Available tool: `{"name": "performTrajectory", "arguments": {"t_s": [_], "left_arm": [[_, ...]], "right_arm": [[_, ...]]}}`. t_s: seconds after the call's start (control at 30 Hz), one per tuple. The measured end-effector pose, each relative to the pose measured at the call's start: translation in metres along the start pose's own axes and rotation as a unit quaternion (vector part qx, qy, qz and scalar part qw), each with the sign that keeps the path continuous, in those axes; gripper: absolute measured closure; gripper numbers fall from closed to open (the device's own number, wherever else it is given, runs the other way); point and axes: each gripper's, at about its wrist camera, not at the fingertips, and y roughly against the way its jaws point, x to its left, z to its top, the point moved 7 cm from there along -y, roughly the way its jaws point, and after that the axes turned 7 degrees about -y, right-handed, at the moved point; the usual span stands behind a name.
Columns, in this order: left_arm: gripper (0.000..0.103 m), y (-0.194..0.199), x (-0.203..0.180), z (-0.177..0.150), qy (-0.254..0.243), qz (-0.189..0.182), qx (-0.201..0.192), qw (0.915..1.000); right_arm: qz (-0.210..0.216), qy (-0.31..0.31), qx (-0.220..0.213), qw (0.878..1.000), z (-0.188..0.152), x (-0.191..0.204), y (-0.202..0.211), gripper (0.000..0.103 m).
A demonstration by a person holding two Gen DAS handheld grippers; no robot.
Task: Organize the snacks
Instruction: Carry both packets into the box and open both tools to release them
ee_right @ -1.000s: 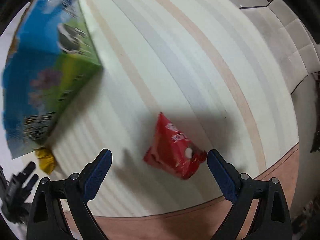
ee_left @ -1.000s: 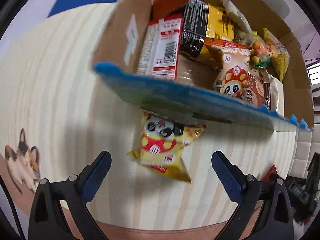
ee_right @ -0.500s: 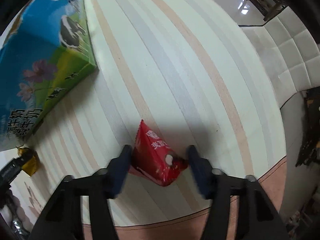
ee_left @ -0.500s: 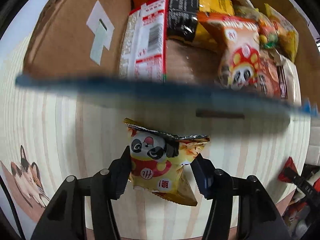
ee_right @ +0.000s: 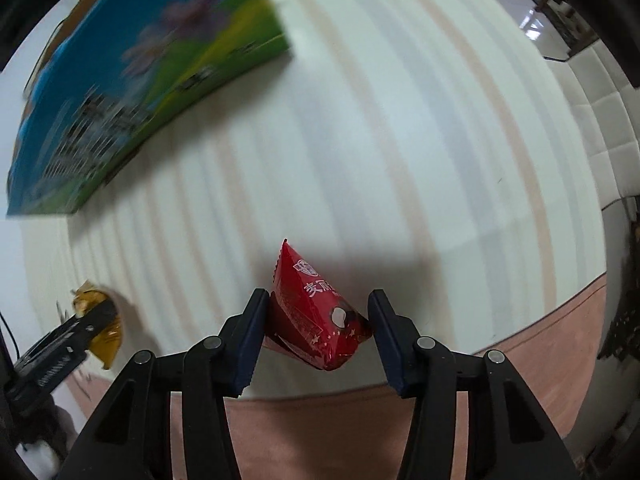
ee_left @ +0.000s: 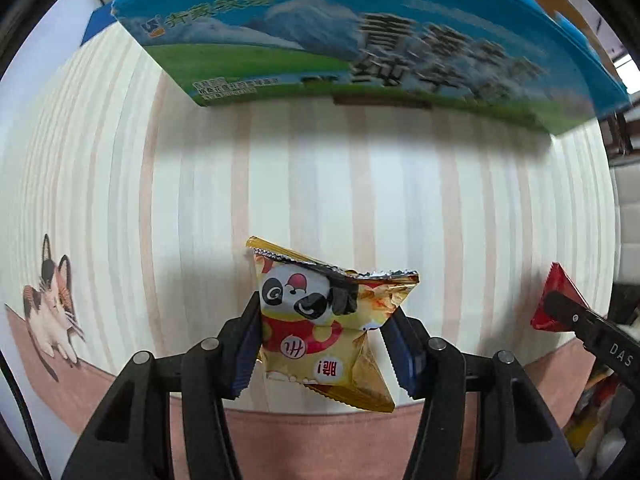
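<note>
Closing since a second ago: left gripper (ee_left: 324, 344) pinches yellow panda snack packet (ee_left: 326, 328) | right gripper (ee_right: 316, 330) clamps red foil packet (ee_right: 316, 320) near table's (ee_right: 400, 140) front edge | both ready for blue-green carton (ee_left: 360, 44).

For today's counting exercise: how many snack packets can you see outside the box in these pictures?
2. The yellow panda packet sits in the left gripper; the red packet sits in the right gripper. The box may hide more inside.

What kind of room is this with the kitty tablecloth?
Probably a home dining room: a round table under a striped tablecloth with a cartoon cat, a shiny tiled floor, a padded cream seat, and a milk carton box of snacks.
</note>
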Motion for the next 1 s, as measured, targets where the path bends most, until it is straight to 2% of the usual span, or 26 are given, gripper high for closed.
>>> {"name": "performTrajectory", "arguments": {"t_s": [0.17, 0.3, 0.5, 0.6, 0.63, 0.8, 1.0], "left_arm": [[0.05, 0.015, -0.022, -0.023, -0.01, -0.004, -0.009, 0.9999], [0.05, 0.034, -0.033, -0.028, -0.009, -0.009, -0.017, 0.9998], [0.05, 0.084, -0.027, -0.022, -0.004, -0.027, -0.046, 0.9986], [0.05, 0.121, -0.025, -0.018, 0.002, -0.045, -0.071, 0.9965], [0.05, 0.13, -0.009, 0.006, 0.004, -0.05, -0.079, 0.9956], [0.05, 0.17, 0.005, 0.039, 0.013, -0.08, -0.113, 0.9903], [0.05, 0.19, 0.022, 0.101, 0.024, -0.094, -0.134, 0.9862]], "right_arm": [[0.002, 0.037, -0.013, 0.999, -0.021, 0.025, 0.015, 0.05], [0.012, 0.063, -0.028, 0.998, -0.025, 0.042, 0.031, 0.05], [0.041, 0.088, -0.049, 0.994, -0.037, 0.054, 0.069, 0.05], [0.062, 0.096, -0.056, 0.992, -0.04, 0.051, 0.097, 0.05], [0.071, 0.098, -0.059, 0.991, -0.04, 0.053, 0.106, 0.05], [0.107, 0.106, -0.078, 0.986, -0.028, 0.069, 0.146, 0.05], [0.127, 0.113, -0.112, 0.979, 0.019, 0.095, 0.176, 0.05]]}}
